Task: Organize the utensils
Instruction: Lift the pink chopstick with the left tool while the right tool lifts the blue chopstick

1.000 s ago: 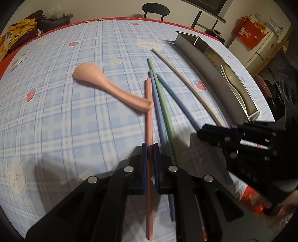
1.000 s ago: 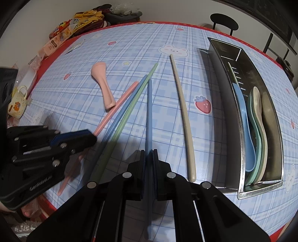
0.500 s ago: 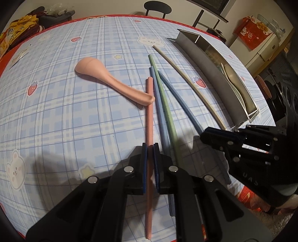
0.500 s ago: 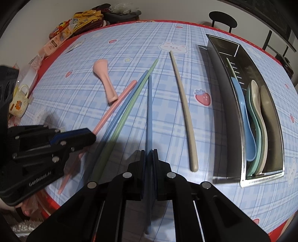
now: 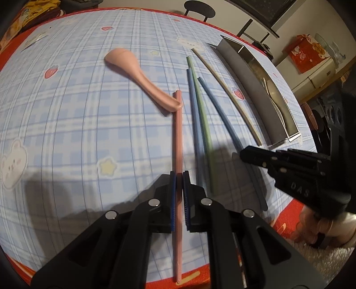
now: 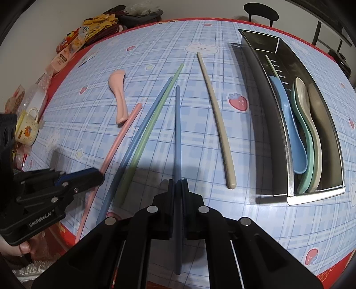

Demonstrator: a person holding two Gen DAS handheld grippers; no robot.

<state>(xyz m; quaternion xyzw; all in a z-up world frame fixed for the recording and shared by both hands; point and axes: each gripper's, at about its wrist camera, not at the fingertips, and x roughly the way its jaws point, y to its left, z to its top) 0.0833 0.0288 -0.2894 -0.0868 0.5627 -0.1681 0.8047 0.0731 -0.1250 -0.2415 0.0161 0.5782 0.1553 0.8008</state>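
Note:
My left gripper (image 5: 179, 175) is shut on the pink chopstick (image 5: 177, 133), whose far tip touches the handle of a pink spoon (image 5: 138, 75). My right gripper (image 6: 177, 183) is shut on the dark blue chopstick (image 6: 177, 124). A light blue chopstick (image 6: 142, 131), a green chopstick (image 6: 155, 115) and a beige chopstick (image 6: 217, 115) lie loose on the checked tablecloth. The steel utensil holder (image 6: 282, 137) at the right holds blue, green and beige spoons (image 6: 304, 115). The left gripper (image 6: 98, 176) also shows at the left of the right wrist view.
Snack packets (image 6: 93, 26), a small yellow cup (image 6: 27, 129) and a plastic jar (image 6: 33, 100) crowd the table's left edge. A black chair (image 6: 260, 11) stands beyond the far edge. The table's red near edge (image 5: 287, 213) runs close under both grippers.
The left gripper has shifted sideways with the pink chopstick, which now lies nearer the spoon's handle end. The right gripper has hardly moved; both stay shut.

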